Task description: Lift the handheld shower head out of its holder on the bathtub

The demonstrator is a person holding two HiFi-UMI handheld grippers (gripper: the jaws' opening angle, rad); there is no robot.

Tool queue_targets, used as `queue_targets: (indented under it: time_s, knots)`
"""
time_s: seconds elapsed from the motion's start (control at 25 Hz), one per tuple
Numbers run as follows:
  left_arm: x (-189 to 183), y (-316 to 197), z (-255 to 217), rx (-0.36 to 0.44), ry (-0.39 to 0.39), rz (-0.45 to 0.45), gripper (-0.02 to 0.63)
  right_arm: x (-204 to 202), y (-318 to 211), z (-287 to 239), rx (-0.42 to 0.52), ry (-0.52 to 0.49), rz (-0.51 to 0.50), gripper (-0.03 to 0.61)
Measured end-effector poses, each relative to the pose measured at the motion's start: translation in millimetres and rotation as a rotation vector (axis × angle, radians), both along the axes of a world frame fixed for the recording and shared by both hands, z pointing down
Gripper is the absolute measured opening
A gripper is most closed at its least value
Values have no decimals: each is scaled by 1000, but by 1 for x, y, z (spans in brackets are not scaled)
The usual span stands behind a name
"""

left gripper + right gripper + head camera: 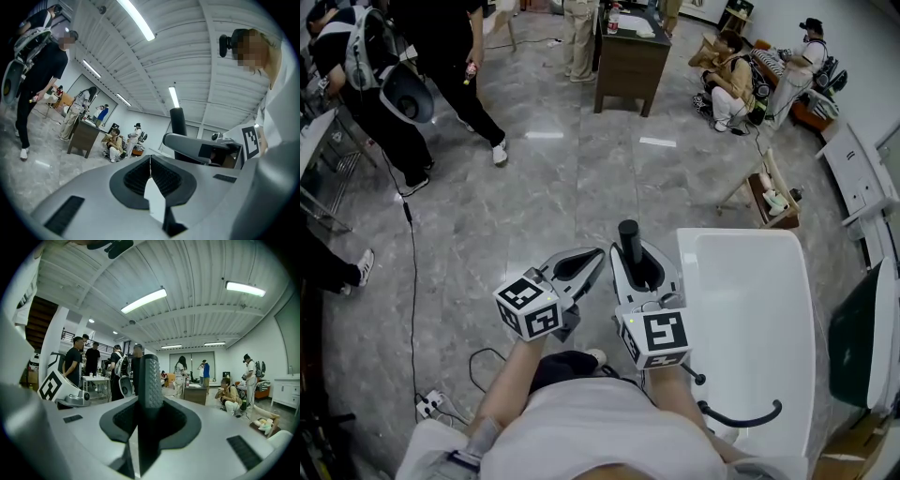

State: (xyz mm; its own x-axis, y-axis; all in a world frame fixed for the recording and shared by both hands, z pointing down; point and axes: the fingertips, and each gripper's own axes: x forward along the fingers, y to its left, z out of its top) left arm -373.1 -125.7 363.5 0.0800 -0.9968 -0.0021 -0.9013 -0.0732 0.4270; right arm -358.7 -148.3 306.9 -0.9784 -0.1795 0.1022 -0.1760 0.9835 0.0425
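My right gripper (639, 270) is shut on the shower head's dark textured handle (628, 238), which stands upright between its pads just left of the white bathtub (769, 309). In the right gripper view the handle (150, 378) rises straight out of the right gripper (150, 416). The spray end is hidden. A black hose (741, 415) curves over the tub's near rim. My left gripper (592, 259) sits beside the right one, shut with nothing between its fingers, and its tips meet in the left gripper view (150, 161). That view also shows the handle (177, 123).
Grey tiled floor lies ahead, with a black cable (412, 281) and a power strip (429, 403) at the left. Several people stand at the far left and by a dark desk (630, 56); others sit at the far right. A white cabinet (862, 178) lines the right wall.
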Motion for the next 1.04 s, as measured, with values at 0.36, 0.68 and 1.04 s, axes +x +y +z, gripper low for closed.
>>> queue_targets:
  time_s: [0.36, 0.68, 1.04]
  knots:
    - [9, -3, -4, 7, -6, 12, 12, 8, 0, -1, -7, -3, 4, 124]
    - [8, -2, -1, 5, 0, 13, 12, 8, 1, 1, -10, 1, 6, 124]
    - [1, 6, -8, 6, -2, 16, 12, 2, 10, -4, -10, 3, 1, 124]
